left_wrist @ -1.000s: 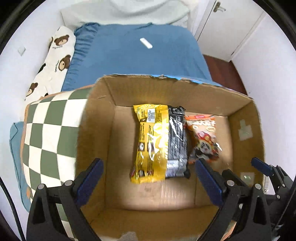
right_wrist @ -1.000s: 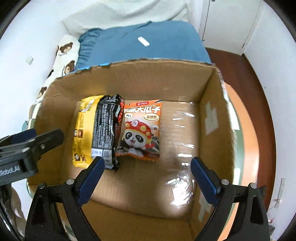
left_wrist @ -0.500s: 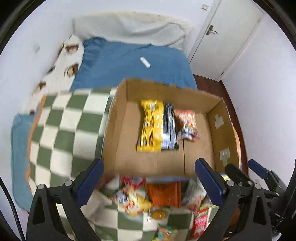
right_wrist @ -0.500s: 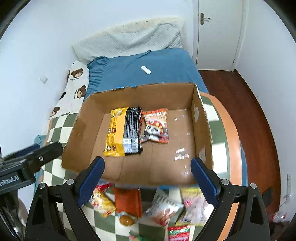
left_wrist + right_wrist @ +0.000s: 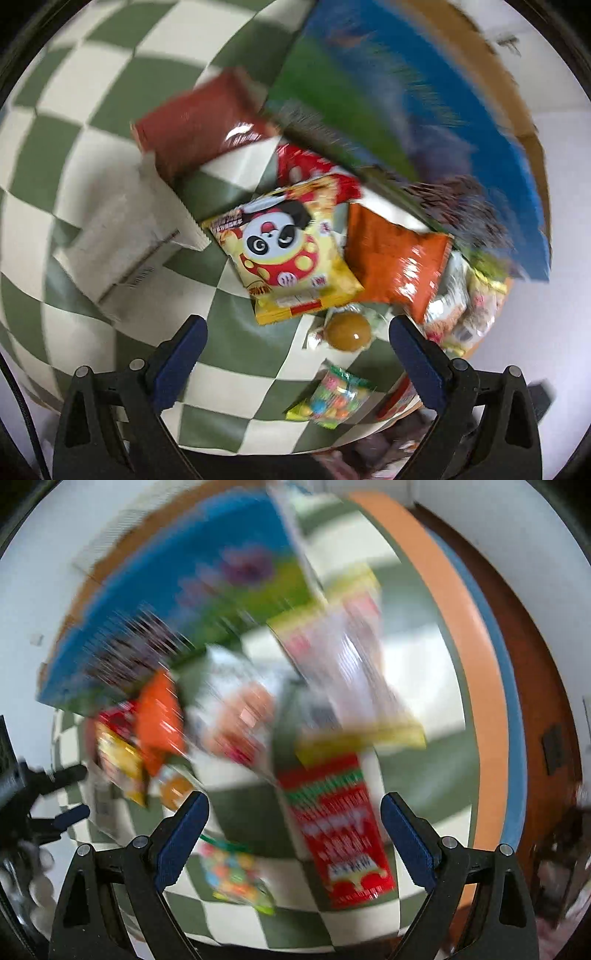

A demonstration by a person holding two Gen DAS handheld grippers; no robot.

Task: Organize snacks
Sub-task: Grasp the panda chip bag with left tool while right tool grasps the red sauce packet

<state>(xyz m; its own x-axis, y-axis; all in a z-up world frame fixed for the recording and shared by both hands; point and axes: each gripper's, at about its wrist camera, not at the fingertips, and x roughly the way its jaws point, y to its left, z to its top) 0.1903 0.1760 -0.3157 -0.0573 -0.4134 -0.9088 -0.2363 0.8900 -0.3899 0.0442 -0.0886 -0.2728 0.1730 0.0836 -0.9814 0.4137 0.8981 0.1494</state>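
Observation:
Loose snacks lie on the green-and-white checked cloth (image 5: pixel 236 310). In the left wrist view a yellow panda packet (image 5: pixel 288 251) lies just beyond my open, empty left gripper (image 5: pixel 295 350), with an orange packet (image 5: pixel 399 258), a dark red packet (image 5: pixel 203 129), a round amber jelly cup (image 5: pixel 349 331) and a colourful candy bag (image 5: pixel 332 398) around it. The cardboard box (image 5: pixel 424 110) with its blue and green side stands behind them. In the blurred right wrist view my right gripper (image 5: pixel 295 827) is open and empty above a red packet (image 5: pixel 340 834).
A white carton (image 5: pixel 125 236) lies left of the panda packet. More packets (image 5: pixel 469 306) crowd the cloth's right edge. In the right wrist view the orange and blue rim (image 5: pixel 476 672) marks the edge, with dark wood floor (image 5: pixel 543 686) beyond. The left gripper (image 5: pixel 40 801) shows at the left.
Both grippers have pulled back from the box and swung down over the loose snacks on the cloth. The box interior has left view. Both stay open.

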